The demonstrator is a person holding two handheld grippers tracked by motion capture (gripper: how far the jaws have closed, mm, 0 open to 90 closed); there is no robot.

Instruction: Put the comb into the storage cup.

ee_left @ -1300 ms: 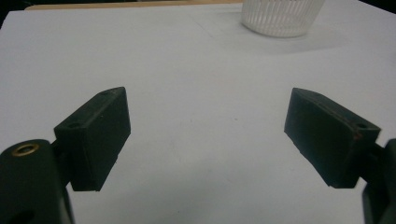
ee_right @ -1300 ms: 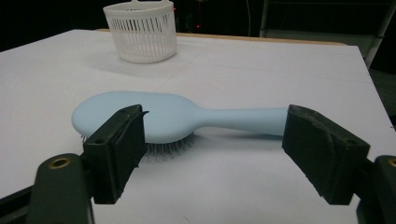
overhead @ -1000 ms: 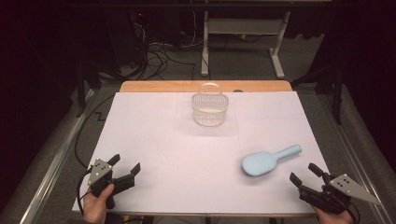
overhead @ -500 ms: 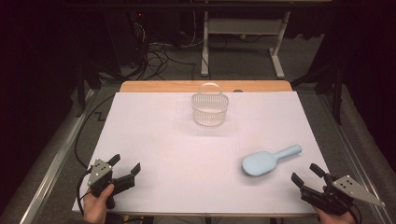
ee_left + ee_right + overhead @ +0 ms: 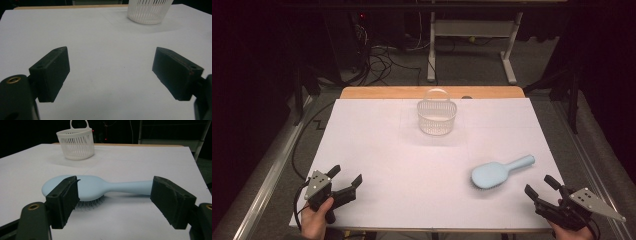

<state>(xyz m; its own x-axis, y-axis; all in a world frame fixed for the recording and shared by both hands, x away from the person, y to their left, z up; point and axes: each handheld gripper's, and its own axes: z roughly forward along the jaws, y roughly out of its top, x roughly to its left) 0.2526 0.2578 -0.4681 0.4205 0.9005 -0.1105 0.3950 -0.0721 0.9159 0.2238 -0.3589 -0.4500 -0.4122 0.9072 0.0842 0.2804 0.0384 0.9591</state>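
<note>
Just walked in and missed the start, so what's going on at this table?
A person sits at a white-covered table with a two-jaw gripper in each hand. Nothing is held: the left gripper and the right gripper hover near the near edge, jaws apart. The right one faces a light blue hairbrush lying bristles down just ahead of it. A white slatted basket with a handle stands upright farther back, apparently empty.

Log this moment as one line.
left gripper: open, idle | right gripper: open, near hairbrush | basket: upright
</note>
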